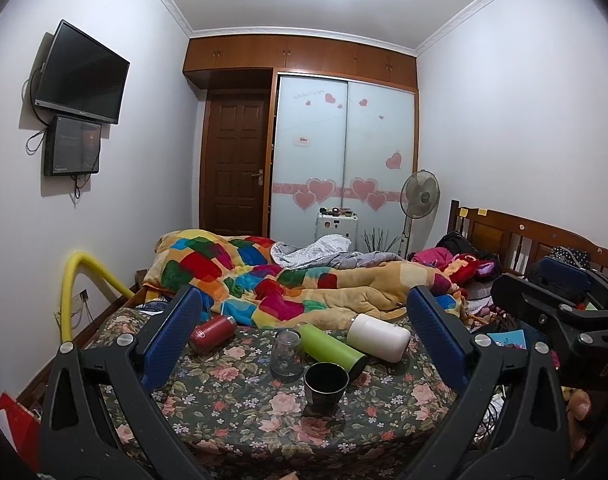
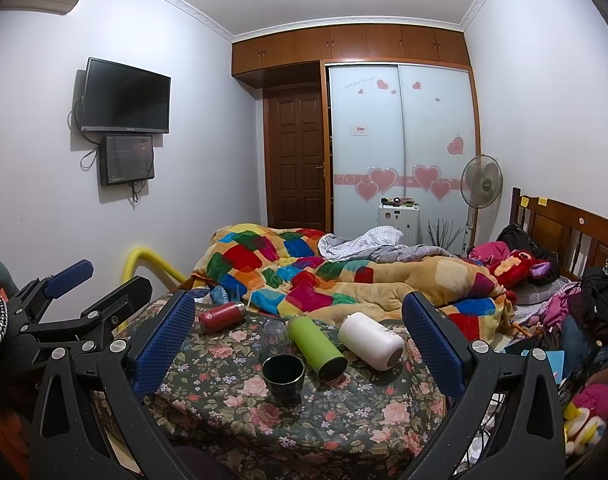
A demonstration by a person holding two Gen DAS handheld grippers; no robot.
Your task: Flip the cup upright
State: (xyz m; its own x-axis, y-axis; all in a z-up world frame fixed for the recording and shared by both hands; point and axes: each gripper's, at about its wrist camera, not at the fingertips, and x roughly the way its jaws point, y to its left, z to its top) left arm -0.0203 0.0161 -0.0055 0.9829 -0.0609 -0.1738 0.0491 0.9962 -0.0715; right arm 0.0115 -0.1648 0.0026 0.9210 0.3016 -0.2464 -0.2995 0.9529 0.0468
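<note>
A black cup (image 1: 325, 385) stands upright, mouth up, on the floral bedspread (image 1: 232, 400); it also shows in the right wrist view (image 2: 283, 376). A clear glass (image 1: 286, 355) stands just behind it, also in the right wrist view (image 2: 274, 334); I cannot tell which way up. A green bottle (image 1: 331, 346), a white bottle (image 1: 379, 337) and a red bottle (image 1: 212, 333) lie on their sides. My left gripper (image 1: 304, 332) is open and empty, short of the cups. My right gripper (image 2: 300, 332) is open and empty, also short of them.
A patchwork blanket (image 1: 288, 284) is heaped behind the bottles. A yellow padded rail (image 1: 74, 288) rises at the bed's left. Clothes and toys (image 2: 583, 312) pile up at the right by the wooden headboard (image 2: 563, 228). The left gripper shows in the right wrist view (image 2: 84, 292).
</note>
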